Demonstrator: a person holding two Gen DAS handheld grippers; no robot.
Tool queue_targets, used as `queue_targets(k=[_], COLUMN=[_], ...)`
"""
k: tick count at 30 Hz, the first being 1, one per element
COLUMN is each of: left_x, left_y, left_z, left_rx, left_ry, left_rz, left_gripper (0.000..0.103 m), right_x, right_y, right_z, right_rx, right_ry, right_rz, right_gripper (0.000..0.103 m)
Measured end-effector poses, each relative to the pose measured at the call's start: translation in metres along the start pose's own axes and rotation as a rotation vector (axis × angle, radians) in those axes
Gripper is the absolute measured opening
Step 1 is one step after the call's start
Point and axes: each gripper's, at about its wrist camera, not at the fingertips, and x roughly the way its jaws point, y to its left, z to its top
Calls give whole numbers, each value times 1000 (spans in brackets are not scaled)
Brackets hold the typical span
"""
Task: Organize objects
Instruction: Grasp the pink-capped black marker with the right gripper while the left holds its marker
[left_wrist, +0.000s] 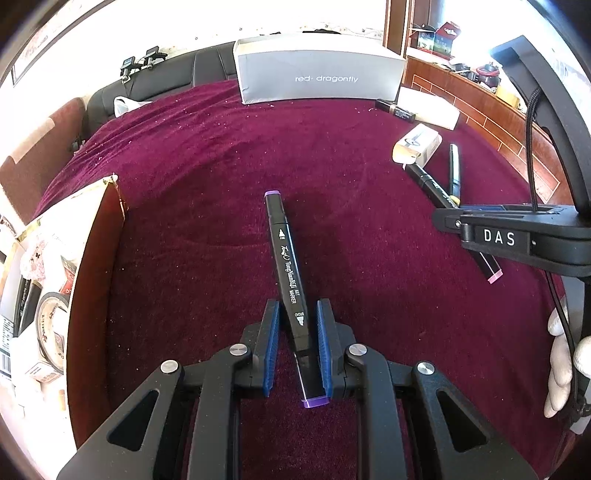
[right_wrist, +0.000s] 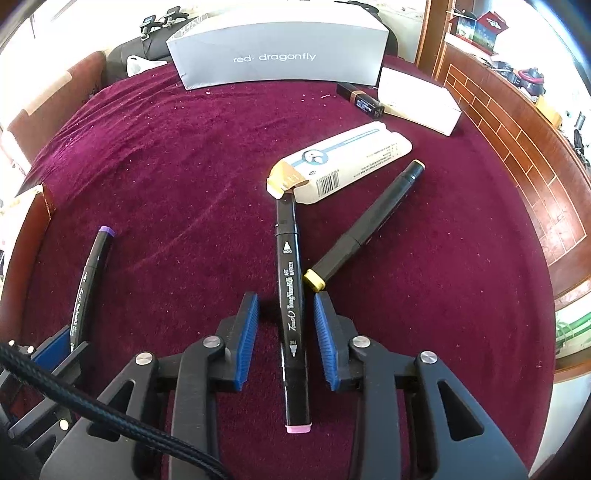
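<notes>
Purple marker (left_wrist: 290, 273) | on the bench, clamped in left tongs (left_wrist: 295, 332) | pink marker (right_wrist: 291, 310) between right tongs (right_wrist: 286, 332), pads not visibly touching | risk: off-centre grip near one end, marker may pivot or slip when lifted

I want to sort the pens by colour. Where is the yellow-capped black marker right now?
In the right wrist view, the yellow-capped black marker lies on the maroon cloth, right of the pink-capped black marker and just below the cream carton.
</notes>
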Motion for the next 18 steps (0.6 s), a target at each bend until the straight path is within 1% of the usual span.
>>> queue_targets(k=[4,5,6,7,18], left_x=[0,-1,-1,-2,-20], left_y=[-3,-3,-2,-1,1], left_z=[-2,-3,-4,-4,-20], left_rx=[16,21,20,17,-26], left_ry=[-21,-24,-25,-23,-19], left_rz=[14,11,0,-15,-111], left_gripper=[15,14,11,11,11], right_x=[-3,-4,-5,-5,-17], right_y=[1,1,1,0,-11], right_z=[-4,-5,-7,-7,-27], right_rx=[0,3,7,8,83], right_ry=[-1,1,3,4,9], right_rz=[1,8,15,19,119], right_gripper=[18,17,15,14,12])
